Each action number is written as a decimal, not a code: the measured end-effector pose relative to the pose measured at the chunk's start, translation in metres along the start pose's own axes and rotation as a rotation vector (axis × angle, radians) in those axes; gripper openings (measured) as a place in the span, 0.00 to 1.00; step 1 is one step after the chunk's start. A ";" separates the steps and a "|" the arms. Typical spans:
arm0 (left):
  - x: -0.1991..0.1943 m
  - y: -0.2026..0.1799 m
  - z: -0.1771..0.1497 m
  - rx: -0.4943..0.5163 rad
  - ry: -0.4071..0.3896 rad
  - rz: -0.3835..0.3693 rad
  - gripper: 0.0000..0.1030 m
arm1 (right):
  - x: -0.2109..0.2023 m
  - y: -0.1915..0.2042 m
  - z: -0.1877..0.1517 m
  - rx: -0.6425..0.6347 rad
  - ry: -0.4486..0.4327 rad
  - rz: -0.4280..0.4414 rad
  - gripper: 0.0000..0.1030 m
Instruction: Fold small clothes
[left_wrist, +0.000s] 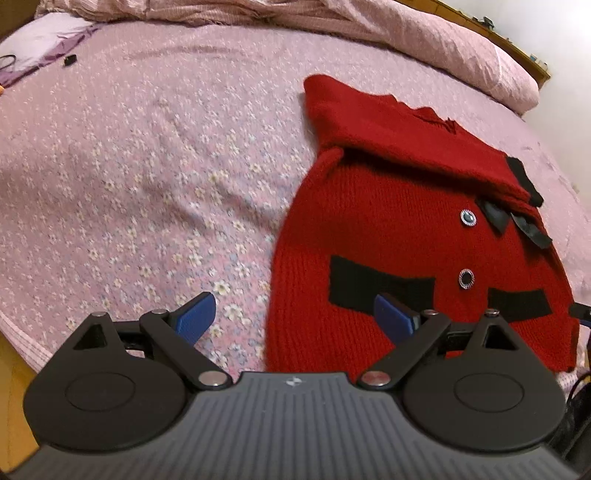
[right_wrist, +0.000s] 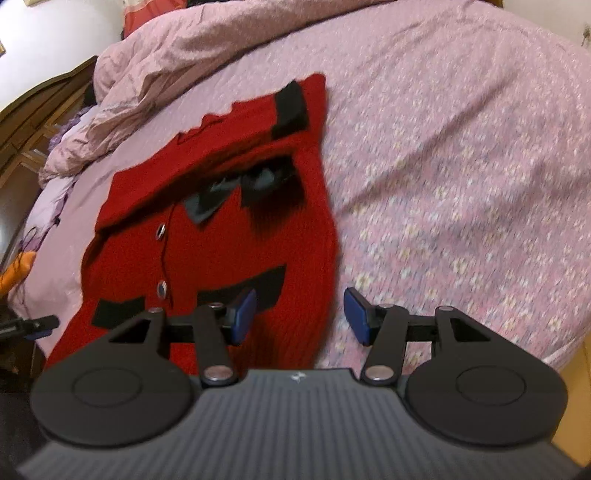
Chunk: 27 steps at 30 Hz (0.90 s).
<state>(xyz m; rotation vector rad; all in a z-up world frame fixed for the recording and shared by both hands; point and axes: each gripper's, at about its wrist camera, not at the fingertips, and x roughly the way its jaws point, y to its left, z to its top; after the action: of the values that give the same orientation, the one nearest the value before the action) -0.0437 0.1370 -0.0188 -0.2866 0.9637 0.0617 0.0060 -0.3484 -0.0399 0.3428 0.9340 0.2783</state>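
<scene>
On bedspread (left_wrist: 147, 166): red sweater (left_wrist: 406, 229).

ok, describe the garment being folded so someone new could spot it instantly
On the pink floral bedsheet, below the rumpled pink duvet, lies one red knit cardigan, sleeves folded across its chest. Black pocket bands, a dark bow and round silver-rimmed buttons set it apart; nothing else there is red.

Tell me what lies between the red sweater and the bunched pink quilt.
Only bare floral bedsheet: the left wrist view shows that strip between the red sweater and the pink quilt.
</scene>
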 end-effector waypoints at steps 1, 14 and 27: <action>0.001 0.001 -0.001 -0.001 0.006 -0.008 0.92 | -0.001 0.001 -0.002 -0.006 -0.002 0.009 0.55; 0.006 -0.013 -0.014 0.101 0.072 -0.070 0.84 | -0.003 0.003 -0.016 -0.005 0.010 0.112 0.55; 0.036 -0.015 -0.008 0.087 0.097 -0.179 0.82 | 0.016 0.008 -0.021 0.034 0.047 0.187 0.55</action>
<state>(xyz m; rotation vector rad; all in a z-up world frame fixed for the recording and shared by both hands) -0.0268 0.1178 -0.0488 -0.2965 1.0305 -0.1586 -0.0027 -0.3316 -0.0605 0.4579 0.9552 0.4436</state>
